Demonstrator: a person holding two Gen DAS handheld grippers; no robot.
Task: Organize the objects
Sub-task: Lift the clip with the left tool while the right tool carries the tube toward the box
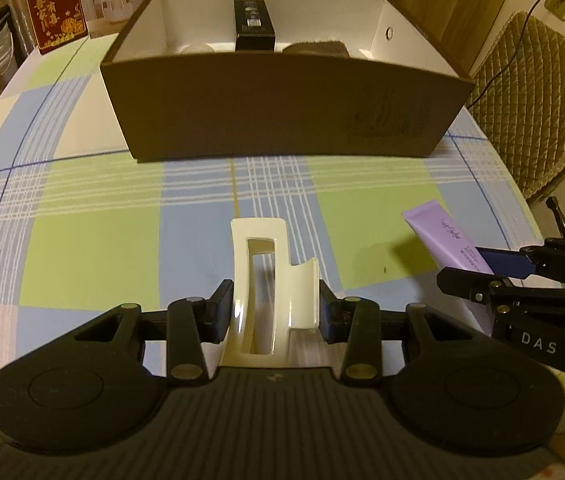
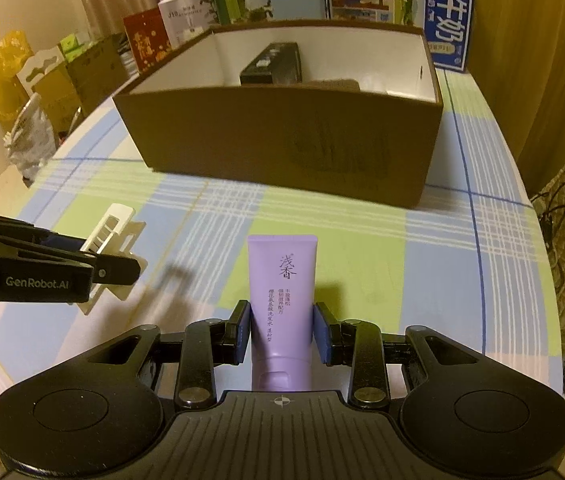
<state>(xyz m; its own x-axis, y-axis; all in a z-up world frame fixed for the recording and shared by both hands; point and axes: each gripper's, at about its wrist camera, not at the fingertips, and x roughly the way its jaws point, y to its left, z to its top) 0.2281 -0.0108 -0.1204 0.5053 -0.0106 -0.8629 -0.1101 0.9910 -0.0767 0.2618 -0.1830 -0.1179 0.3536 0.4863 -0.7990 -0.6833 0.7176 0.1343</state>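
Cream plastic fills the nearest part of the left wrist view: a large hair claw clip (image 1: 268, 292) is clamped between the blue-padded fingers of the left hand-held gripper (image 1: 274, 314), its long open frame pointing forward over the table (image 1: 94, 248). In the right wrist view the right hand-held gripper (image 2: 282, 330) is clenched on a lilac tube (image 2: 282, 300) printed with dark Chinese characters, cap end toward the camera and flat crimped end pointing away. Whether either thing is touching the table or just above it cannot be told. The two grippers are side by side, each showing at the edge of the other's view.

Under them the table wears a checked cloth of pale green, blue and white squares. Farther on, well apart from both held things, an open brown cardboard box (image 1: 282, 112) with a white inside stands on the cloth. Within it a black rectangular carton (image 1: 254, 24) lies toward the back wall, with a dark brownish item (image 1: 316, 49) beside it, too hidden by the near wall to name. Behind the box stand printed cartons, among them a red one (image 1: 56, 8) and a blue milk carton (image 2: 448, 20). A quilted chair back (image 1: 538, 92) is off to the right.
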